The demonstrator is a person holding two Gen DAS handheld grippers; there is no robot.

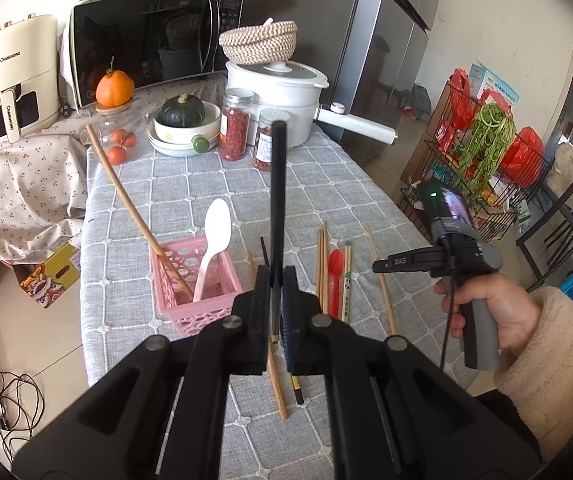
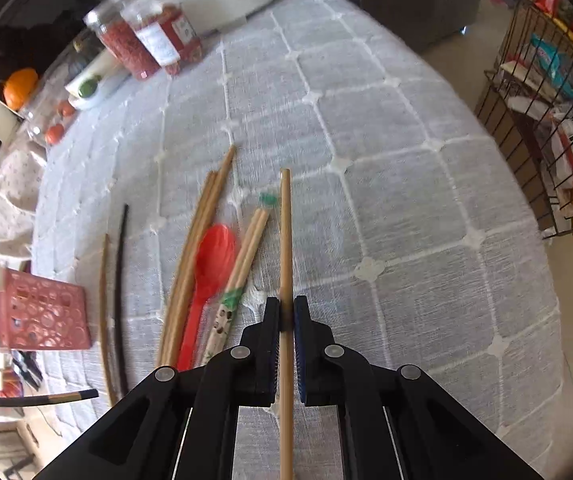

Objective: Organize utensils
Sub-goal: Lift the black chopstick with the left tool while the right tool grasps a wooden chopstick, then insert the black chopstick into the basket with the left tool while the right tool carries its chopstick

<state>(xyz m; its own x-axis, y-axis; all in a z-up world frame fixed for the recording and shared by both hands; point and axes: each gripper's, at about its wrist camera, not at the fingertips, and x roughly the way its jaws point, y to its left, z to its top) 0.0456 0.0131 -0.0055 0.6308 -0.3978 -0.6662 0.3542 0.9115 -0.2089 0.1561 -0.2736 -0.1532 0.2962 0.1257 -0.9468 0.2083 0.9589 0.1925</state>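
Chopsticks are pinched in both tools, a black chopstick [image 1: 278,200] sticking up from the left gripper [image 1: 274,300] above the pink basket [image 1: 202,304] and a wooden chopstick [image 2: 285,240] in the right gripper [image 2: 285,320], and each thin stick could slip and fall.

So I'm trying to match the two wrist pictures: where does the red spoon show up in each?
Left wrist view: red spoon lies right of centre, among the wooden chopsticks, right of the pink basket.
Right wrist view: red spoon lies left of centre, between chopsticks.
Shared landmark: the pink basket, at the left edge here.
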